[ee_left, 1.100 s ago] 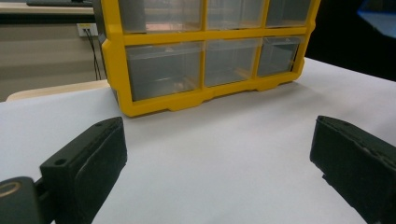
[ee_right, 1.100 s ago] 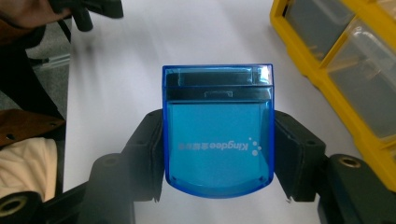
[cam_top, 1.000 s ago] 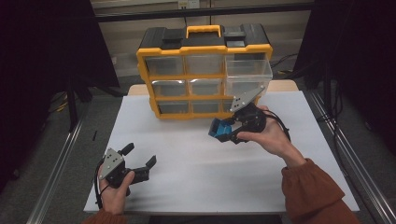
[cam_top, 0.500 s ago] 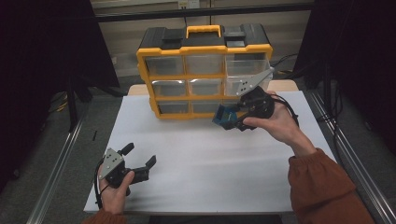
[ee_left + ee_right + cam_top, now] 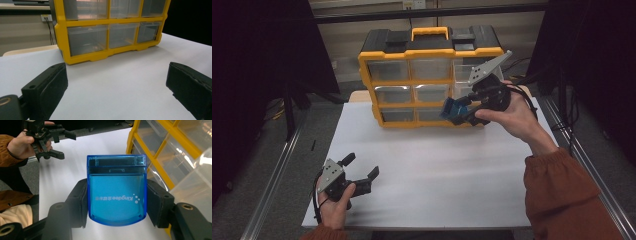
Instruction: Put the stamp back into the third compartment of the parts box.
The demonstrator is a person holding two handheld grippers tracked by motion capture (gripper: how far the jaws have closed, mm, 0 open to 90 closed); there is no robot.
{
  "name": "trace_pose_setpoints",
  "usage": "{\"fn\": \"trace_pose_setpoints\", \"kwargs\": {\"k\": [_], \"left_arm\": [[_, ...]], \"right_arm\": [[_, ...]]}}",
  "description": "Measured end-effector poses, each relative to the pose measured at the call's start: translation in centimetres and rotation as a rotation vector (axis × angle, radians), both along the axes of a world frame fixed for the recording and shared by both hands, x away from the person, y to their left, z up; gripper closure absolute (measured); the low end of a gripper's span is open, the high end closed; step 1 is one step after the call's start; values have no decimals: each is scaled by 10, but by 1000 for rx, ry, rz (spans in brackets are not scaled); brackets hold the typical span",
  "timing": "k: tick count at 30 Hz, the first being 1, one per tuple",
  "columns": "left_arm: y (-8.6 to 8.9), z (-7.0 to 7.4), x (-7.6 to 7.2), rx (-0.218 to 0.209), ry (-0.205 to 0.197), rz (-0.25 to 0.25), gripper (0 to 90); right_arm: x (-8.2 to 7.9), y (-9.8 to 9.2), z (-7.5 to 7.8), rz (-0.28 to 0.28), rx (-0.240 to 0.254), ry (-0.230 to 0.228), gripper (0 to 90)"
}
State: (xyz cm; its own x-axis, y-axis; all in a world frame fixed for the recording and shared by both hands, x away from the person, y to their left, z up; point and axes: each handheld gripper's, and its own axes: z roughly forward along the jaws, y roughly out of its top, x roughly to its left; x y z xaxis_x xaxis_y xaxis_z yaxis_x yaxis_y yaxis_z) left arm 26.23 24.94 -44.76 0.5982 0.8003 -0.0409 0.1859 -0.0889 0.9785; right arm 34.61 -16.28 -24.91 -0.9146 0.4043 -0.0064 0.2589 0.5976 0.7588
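Observation:
A blue translucent plastic box (image 5: pixel 116 191) with white lettering sits between the black jaws of my right gripper (image 5: pixel 116 202), which is shut on its two sides. In the high view that gripper (image 5: pixel 460 113) hangs above the table in front of the right column of the yellow drawer cabinet (image 5: pixel 430 51), the blue box (image 5: pixel 455 108) pointing left. The top right clear drawer (image 5: pixel 462 71) stands pulled out. My left gripper (image 5: pixel 360 167) rests low at the table's front left, open with nothing between its fingers (image 5: pixel 47 87), facing the cabinet (image 5: pixel 62 35).
The white table (image 5: pixel 437 170) spreads between the two hands. The cabinet holds several clear drawers (image 5: pixel 86 38) and has a black and yellow lid with a handle (image 5: pixel 429 33). Metal rails (image 5: pixel 277 175) run along both table sides; dark curtains stand beyond.
My right gripper has risen with the blue box, from the cabinet's bottom row up toward its top right drawer. The left gripper has stayed put.

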Motion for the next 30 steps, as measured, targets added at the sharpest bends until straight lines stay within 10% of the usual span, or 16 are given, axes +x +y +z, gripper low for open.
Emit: {"fn": "trace_pose_setpoints", "kwargs": {"k": [30], "left_arm": [[0,0,0,-4,-1,3,40]], "right_arm": [[22,-26,82,-120,-105,-54,418]]}}
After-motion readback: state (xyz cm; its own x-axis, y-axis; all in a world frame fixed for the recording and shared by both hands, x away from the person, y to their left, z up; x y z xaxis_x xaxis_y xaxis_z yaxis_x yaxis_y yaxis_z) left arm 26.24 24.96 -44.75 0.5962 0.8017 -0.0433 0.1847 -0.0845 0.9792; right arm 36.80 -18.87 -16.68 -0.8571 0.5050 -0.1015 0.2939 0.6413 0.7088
